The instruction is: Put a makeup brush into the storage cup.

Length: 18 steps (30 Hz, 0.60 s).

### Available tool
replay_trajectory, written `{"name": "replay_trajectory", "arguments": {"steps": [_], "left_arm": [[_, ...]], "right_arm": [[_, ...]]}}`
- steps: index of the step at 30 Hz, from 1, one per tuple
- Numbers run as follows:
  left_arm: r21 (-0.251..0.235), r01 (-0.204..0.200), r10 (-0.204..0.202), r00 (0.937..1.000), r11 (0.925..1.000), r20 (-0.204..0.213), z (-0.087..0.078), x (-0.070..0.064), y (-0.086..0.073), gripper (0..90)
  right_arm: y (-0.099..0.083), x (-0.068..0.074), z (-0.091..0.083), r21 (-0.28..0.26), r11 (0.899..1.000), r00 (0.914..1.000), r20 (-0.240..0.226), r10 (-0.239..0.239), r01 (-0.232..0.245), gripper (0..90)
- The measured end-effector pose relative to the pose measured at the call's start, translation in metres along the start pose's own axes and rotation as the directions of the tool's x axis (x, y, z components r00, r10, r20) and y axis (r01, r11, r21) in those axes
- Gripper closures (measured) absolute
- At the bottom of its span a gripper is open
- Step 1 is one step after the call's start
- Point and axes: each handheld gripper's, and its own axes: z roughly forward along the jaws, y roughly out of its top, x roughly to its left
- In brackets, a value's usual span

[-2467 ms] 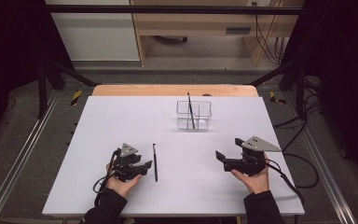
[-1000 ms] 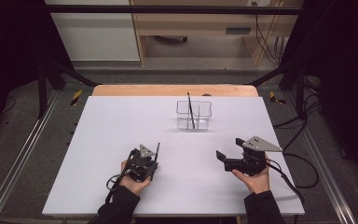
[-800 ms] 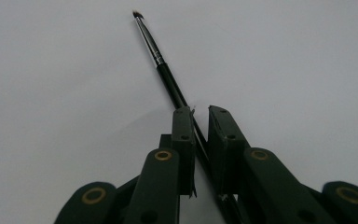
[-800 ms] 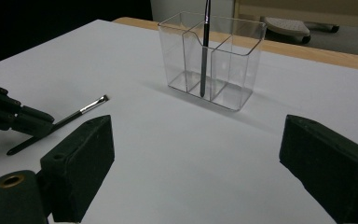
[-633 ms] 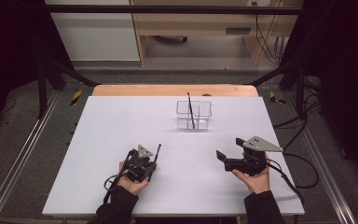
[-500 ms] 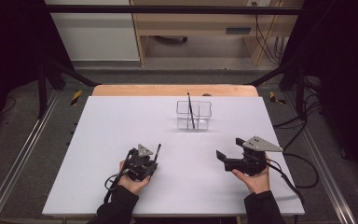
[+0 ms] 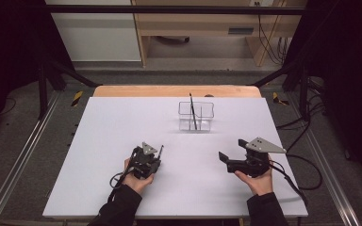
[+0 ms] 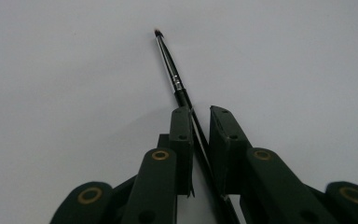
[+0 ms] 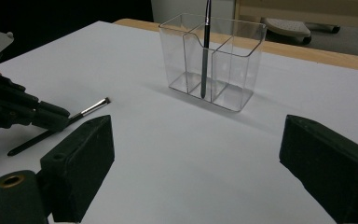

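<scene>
white desk [image 7: 103, 141] carries a clear holder [image 7: 196, 116]. left claw [image 8: 200, 119] is clenched on the brush [image 8: 172, 77]; right claw [image 9: 193, 158] hangs released. next step, likely: lift and stand it in the holder.

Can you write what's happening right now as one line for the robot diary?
left gripper: jaws around thin brush on table | right gripper: open, idle | clear organizer: holds one brush

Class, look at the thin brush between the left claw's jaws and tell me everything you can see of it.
The brush is slim, with a black handle, a silvery metal ferrule and a small pale-tipped bristle end. It lies low along the white table, bristles pointing away from the left claw. The two black jaws stand on either side of its handle, with a narrow gap visible at one side. The handle's rear end runs back under the claw.
</scene>
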Motion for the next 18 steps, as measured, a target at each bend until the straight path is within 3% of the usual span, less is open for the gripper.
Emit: {"name": "replay_trajectory", "arguments": {"steps": [14, 18], "left_arm": [[0.020, -0.070, 0.069, 0.9967, 0.9973, 0.043, -0.0054, 0.0010, -0.0008, 83.1], [0.022, -0.066, 0.064, 0.9966, 0.9976, 0.051, -0.0053, 0.0016, -0.0004, 82.7]], "right_arm": [[-0.0002, 0.0001, 0.0003, 0.001, 1.000, 1.0000, 0.000, -0.001, 0.001, 10.4], [-0.0003, 0.0002, 0.0005, 0.002, 1.000, 1.0000, -0.001, -0.002, 0.002, 10.4]]}}
